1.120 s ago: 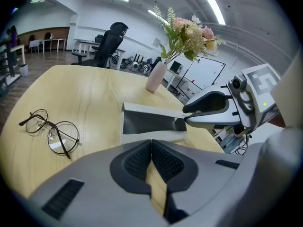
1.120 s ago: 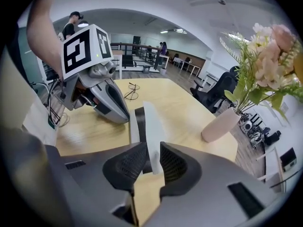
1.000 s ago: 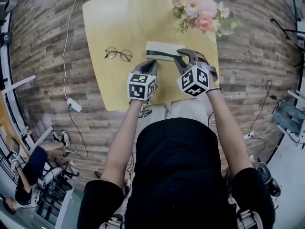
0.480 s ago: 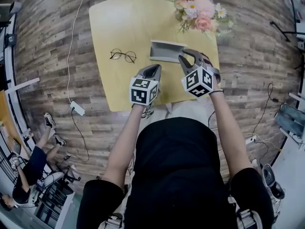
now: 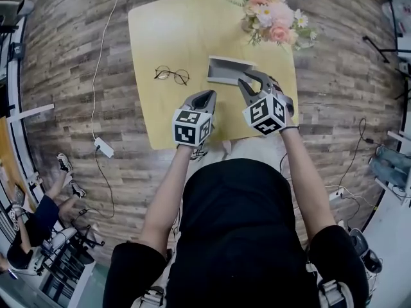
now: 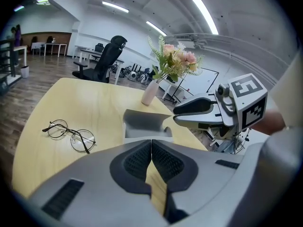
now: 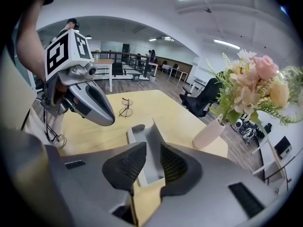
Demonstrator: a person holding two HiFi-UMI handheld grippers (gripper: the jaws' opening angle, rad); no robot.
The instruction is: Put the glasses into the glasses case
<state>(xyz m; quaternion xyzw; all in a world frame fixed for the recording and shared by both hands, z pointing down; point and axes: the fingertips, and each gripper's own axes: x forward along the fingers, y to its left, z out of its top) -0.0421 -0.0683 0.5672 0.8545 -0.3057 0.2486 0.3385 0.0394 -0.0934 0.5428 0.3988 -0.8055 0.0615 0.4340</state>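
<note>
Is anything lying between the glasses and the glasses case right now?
Nothing: in the head view only bare tabletop separates the glasses from the glasses case. The left gripper view shows the same gap.

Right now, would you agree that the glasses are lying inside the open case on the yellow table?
Not quite: the glasses lie on the bare yellow table, left of the open case and apart from it, as the head view shows.
</note>
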